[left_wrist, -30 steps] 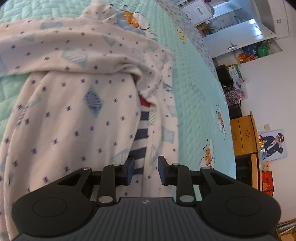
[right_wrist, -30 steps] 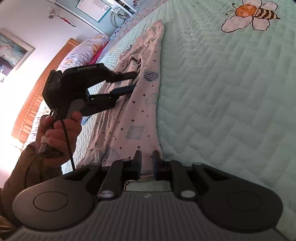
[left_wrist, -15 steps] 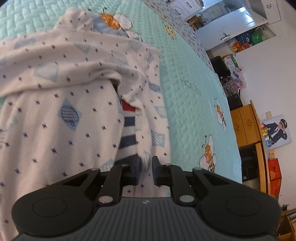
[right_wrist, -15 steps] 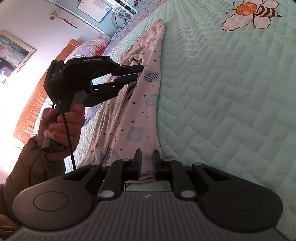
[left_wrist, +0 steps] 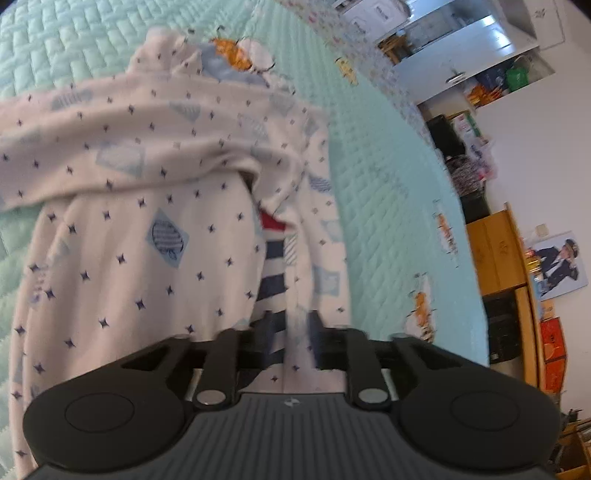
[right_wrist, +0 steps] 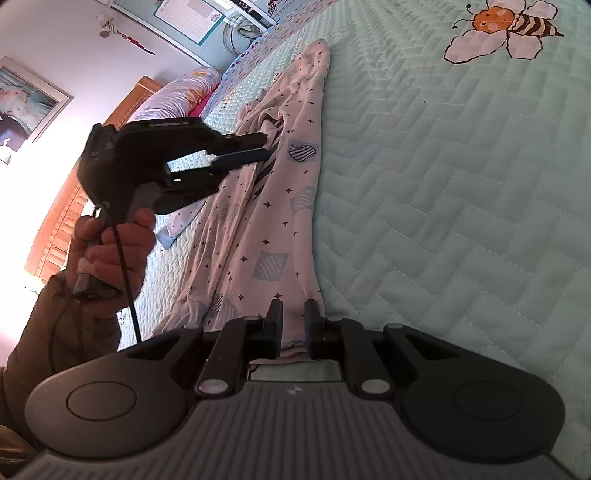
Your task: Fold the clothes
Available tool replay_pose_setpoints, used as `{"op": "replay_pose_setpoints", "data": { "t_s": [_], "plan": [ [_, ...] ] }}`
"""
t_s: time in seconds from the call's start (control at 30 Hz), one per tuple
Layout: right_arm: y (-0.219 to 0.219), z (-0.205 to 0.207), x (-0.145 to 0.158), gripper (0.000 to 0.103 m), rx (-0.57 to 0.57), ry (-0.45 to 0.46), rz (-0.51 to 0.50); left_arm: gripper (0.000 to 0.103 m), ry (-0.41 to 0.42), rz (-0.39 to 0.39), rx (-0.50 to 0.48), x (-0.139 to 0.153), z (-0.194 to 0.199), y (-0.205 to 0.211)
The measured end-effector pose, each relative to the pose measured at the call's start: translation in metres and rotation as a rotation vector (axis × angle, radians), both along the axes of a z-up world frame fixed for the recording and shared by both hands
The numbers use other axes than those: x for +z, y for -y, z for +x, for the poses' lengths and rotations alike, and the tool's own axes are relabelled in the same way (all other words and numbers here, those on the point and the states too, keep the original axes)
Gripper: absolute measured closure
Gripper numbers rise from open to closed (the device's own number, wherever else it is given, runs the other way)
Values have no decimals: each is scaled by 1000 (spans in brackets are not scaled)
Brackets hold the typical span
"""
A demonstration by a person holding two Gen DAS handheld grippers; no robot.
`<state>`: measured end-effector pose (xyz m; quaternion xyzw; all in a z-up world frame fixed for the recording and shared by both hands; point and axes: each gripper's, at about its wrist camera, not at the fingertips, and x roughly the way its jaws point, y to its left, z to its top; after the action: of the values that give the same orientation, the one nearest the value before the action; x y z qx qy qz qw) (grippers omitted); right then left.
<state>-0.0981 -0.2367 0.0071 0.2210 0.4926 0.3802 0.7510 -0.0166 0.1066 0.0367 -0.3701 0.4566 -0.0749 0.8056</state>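
right wrist view: right gripper clamps pajama garment on quilt; left gripper jaws opening above it.

Star-dotted pink garment on mint quilt.

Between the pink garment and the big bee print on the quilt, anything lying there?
Nothing. In the right wrist view, only bare green quilt separates the garment from the bee.
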Motion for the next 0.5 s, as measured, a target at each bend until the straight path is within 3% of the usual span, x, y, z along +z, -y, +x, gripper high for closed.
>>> {"op": "replay_pose_setpoints", "data": {
  "t_s": [0.17, 0.33, 0.4, 0.43, 0.47, 0.5],
  "plan": [
    [1, 1, -1, 91, 1, -4, 7, 60, -3, -21, -1, -5, 3, 5],
    [1, 0, -1, 91, 0, -7, 13, 62, 6, 16, -14, -1, 10, 17],
    [1, 1, -1, 91, 0, -9, 15, 72, 6, 27, -23, 0, 12, 22],
    [1, 1, -1, 91, 1, -9, 14, 91, 2, 28, -31, -1, 12, 24],
    [1, 1, -1, 91, 2, -10, 13, 101, -2, 33, -36, -2, 13, 25],
    [1, 1, -1, 91, 4, -7, 11, 101, -3, 47, -32, -2, 13, 25]
  ]
}}
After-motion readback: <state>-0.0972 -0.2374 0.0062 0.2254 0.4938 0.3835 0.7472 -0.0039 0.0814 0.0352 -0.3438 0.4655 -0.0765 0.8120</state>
